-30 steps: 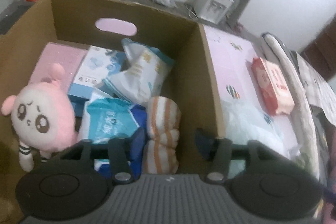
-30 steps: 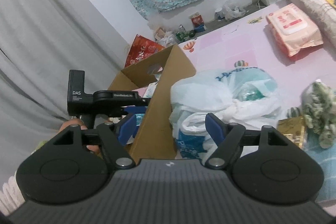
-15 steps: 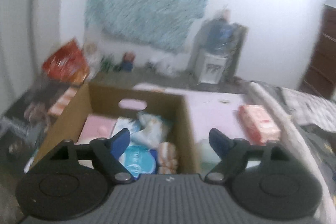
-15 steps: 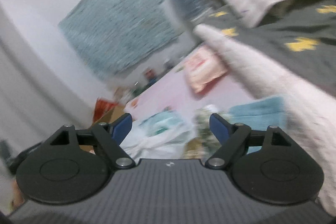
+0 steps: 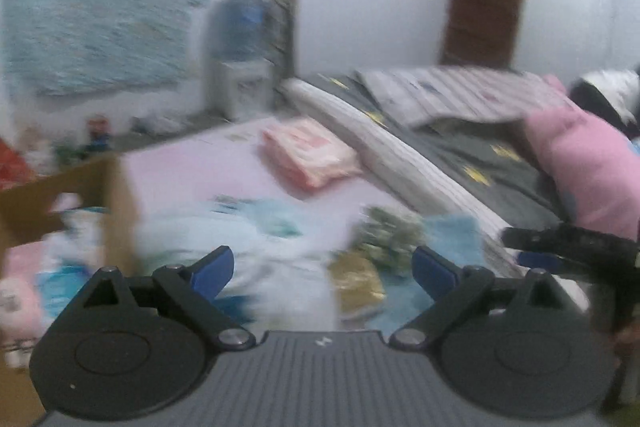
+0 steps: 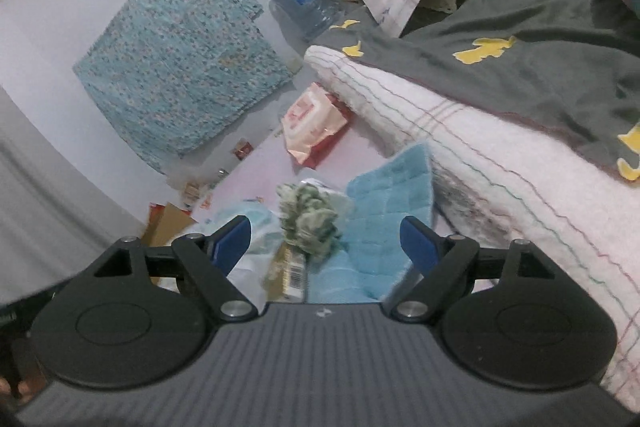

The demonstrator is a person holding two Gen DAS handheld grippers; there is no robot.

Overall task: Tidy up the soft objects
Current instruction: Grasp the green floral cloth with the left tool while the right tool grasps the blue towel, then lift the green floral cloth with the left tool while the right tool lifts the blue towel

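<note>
Our right gripper has its blue-padded jaws spread wide with nothing between them. It points at the small green and white plush toy, which lies on the pink patterned mat, touching the light blue quilted cloth and a flat gold-coloured packet. Our left gripper is opening at this moment, and it is also empty; its view is blurred, but the brown cardboard box with soft things inside shows at its left side.

We judge the plush toy to be light and soft, so it will squash under the pads and will not slip easily. We would take it across the thick middle of its body, not by a loose edge. The blue cloth is limp and would hang down if pinched at one corner.

The pink and red soft pack further away carries printing, but we cannot read it. The gold packet shows a barcode; its letters are too small. We can read no brand.
</note>
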